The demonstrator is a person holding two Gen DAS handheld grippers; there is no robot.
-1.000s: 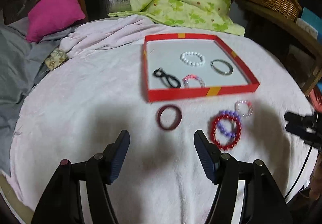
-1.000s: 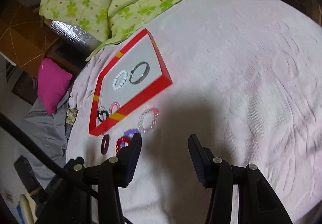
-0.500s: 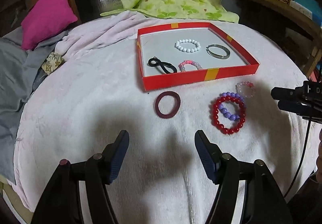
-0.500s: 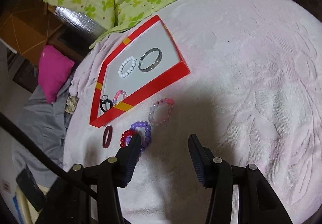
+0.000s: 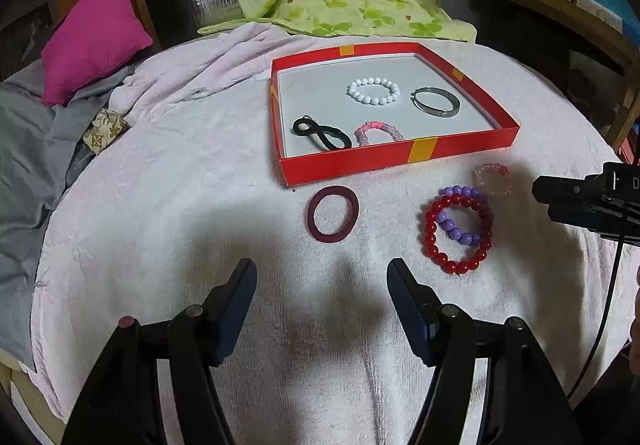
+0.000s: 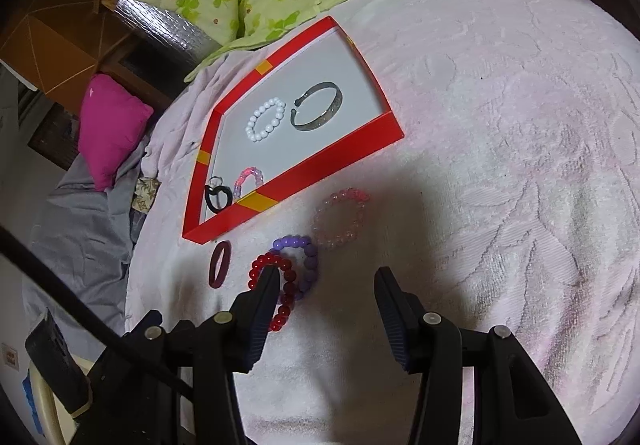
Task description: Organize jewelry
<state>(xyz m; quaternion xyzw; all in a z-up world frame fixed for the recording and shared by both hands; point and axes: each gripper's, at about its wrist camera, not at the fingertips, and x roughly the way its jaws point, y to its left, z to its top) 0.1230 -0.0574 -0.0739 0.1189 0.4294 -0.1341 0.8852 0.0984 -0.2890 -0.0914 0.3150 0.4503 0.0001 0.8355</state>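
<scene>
Bare blanket (image 6: 500, 165) beside tray (image 6: 320, 173)

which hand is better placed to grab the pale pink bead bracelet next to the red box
Right, I'd judge. The right gripper has open, empty jaws and the pale pink bead bracelet lies just ahead of them. From the left gripper, that bracelet lies far off to the side, beyond the red bead bracelet.

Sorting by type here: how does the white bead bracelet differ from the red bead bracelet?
The white bead bracelet lies inside the red tray; the red bead bracelet lies outside on the towel. White lies alone; red overlaps a purple bracelet. Both are round-bead loops lying flat.
</scene>
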